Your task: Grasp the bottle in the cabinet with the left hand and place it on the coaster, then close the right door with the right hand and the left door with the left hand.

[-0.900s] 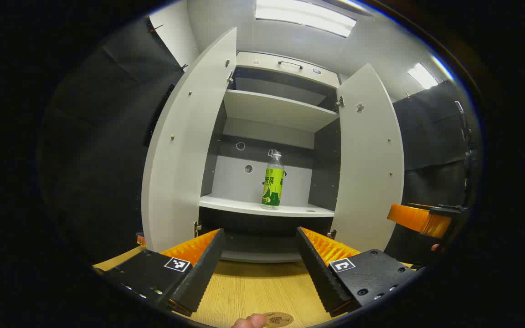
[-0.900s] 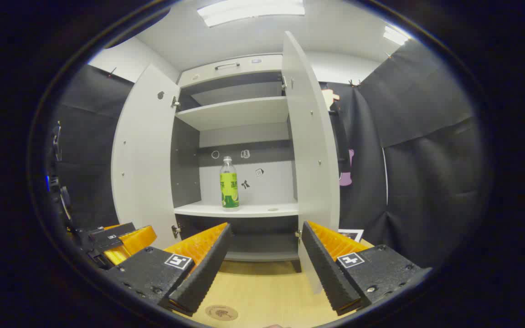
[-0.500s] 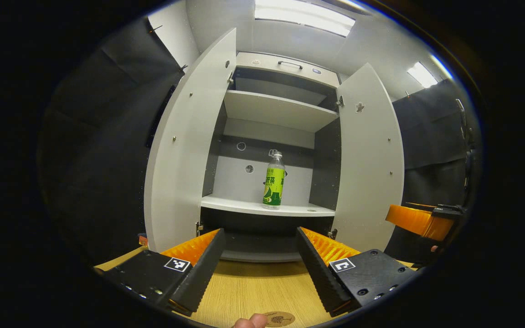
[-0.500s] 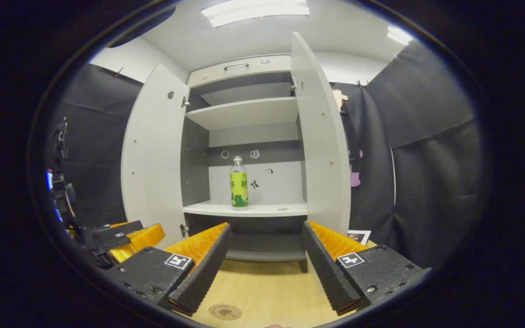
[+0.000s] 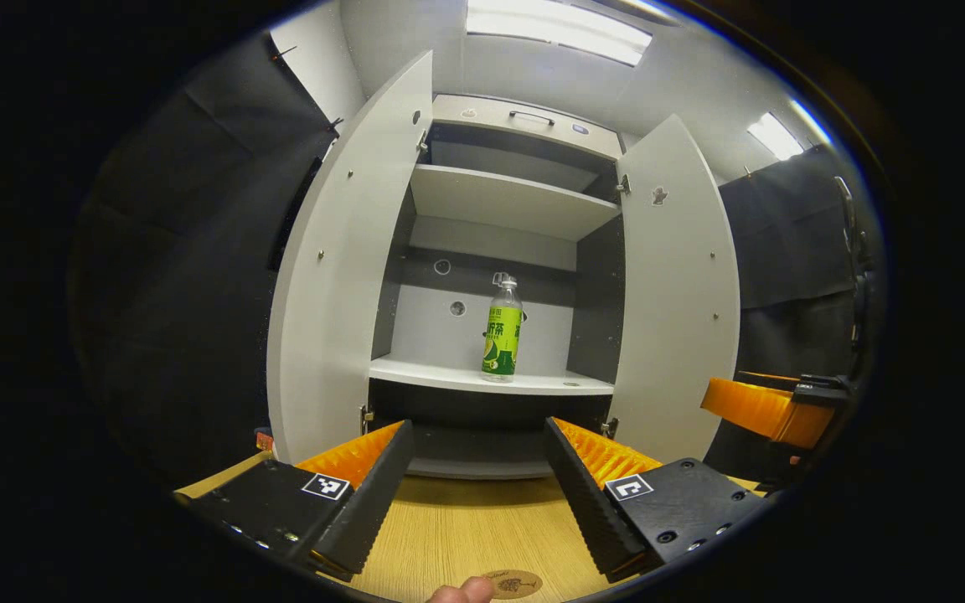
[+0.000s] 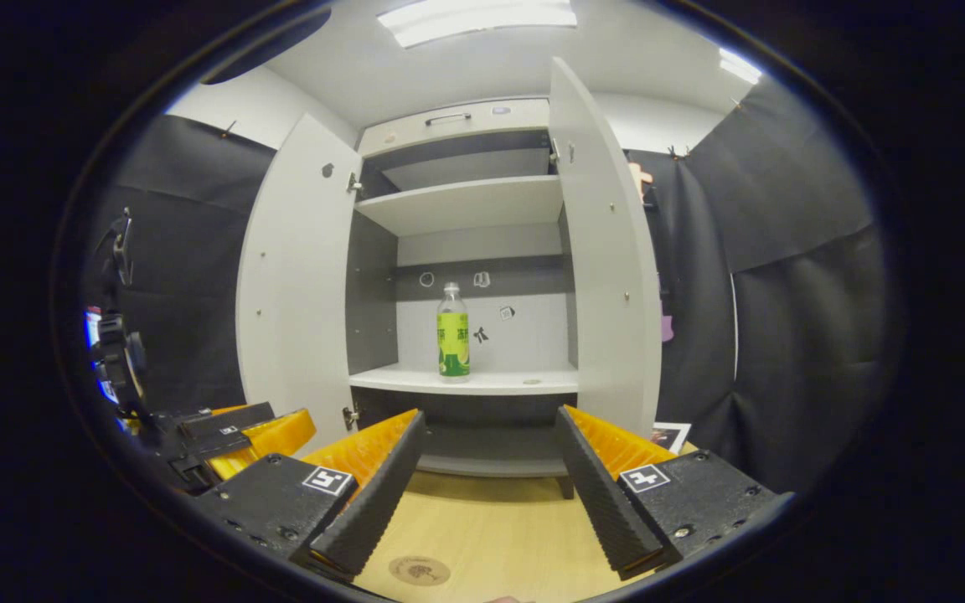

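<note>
— What's in the cabinet [image 5: 508, 205]?
— One green-labelled bottle [image 5: 501, 330] upright on its lower shelf; writing unreadable.
— Grippers?
— Left gripper [image 5: 476, 481] and right gripper [image 6: 487, 479] gape wide, empty, near the coaster [image 6: 419, 570].

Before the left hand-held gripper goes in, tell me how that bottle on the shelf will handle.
The bottle stands tall and narrow on the cabinet shelf, so a nudge high up would probably tip it. Its round body would likely roll if it fell. The clear neck and wrapped label suggest thin plastic that is probably smooth and may flex; how full it is can't be told.
</note>
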`<state>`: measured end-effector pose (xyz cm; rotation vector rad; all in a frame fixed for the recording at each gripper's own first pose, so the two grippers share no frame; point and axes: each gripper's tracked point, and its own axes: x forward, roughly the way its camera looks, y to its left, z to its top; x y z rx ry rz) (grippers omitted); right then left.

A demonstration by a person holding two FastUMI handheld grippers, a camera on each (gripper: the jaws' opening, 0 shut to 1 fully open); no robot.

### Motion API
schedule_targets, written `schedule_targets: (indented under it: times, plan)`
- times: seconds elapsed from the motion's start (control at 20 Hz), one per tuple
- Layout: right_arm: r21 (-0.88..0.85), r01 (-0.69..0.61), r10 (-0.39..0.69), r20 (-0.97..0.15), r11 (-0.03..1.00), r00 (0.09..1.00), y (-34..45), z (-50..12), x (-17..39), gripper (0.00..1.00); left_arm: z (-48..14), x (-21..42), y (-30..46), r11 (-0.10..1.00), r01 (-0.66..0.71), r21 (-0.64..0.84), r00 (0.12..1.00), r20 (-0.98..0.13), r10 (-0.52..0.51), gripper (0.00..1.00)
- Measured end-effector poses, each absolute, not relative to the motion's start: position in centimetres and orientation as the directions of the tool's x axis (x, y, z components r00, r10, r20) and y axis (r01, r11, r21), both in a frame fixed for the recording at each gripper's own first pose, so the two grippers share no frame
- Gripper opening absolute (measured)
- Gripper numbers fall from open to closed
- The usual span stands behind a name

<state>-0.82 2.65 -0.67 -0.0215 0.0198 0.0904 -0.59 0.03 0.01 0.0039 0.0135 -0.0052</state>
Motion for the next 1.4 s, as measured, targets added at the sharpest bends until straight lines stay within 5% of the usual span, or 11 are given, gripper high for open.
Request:
schedule_targets:
  times: [0.55,0.95,1.4]
  plan:
    - [-0.025,-0.078,0.076,-0.045,0.997,0.996,2.1,-1.4,-0.7,1.00,0.9,3.4,-0.5,0.996,0.070,-0.054,0.997,-0.017,-0.071,0.95]
    - [-0.033,-0.025,0.023,-0.042,0.999,0.999,0.0,-0.9,-1.2,1.00,4.2,13.8,-3.5,0.979,0.198,-0.037,0.980,0.036,-0.197,0.95]
    - [-0.016,0.119,-0.120,-0.053,0.993,0.991,-3.7,-0.1,-2.1,1.00,4.0,28.2,-3.5,0.979,0.156,0.129,0.986,0.033,-0.162,0.95]
